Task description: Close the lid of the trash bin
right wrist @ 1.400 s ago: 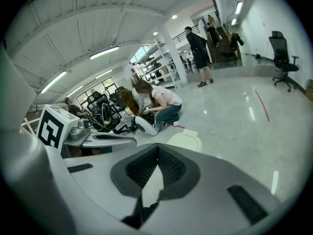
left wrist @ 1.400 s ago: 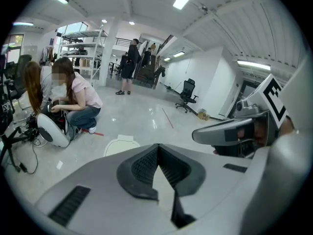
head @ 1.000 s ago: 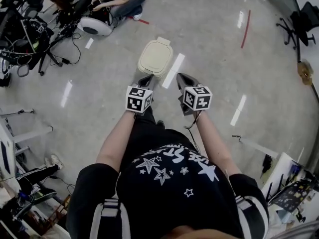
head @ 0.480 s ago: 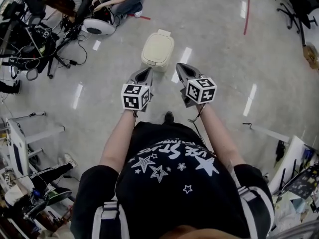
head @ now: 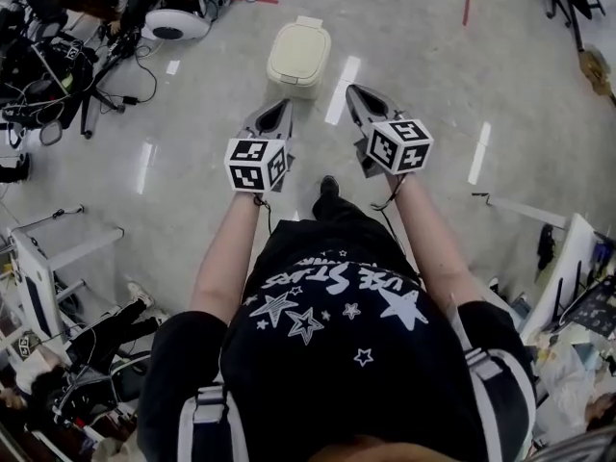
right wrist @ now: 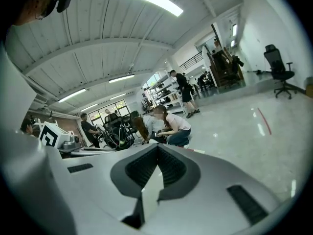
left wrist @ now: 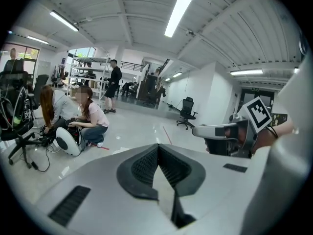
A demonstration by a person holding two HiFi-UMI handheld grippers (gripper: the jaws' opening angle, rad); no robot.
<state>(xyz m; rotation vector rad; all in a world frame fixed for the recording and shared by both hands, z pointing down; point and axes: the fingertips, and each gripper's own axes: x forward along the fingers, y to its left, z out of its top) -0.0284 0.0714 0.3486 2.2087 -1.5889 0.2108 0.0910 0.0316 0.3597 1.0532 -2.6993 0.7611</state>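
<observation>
Trash bin (head: pixel 299 54) (just one, closed) sits higher in the frame than a second ago, farther from the left tongs (head: pixel 283 106) and right tongs (head: pixel 352 91), both pressed together, empty.

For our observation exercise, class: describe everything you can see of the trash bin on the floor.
The trash bin is cream and plastic-looking, with a rounded-rectangular lid lying flat and shut. It stands upright on the glossy grey floor, ahead of the person. Nothing touches it.
</observation>
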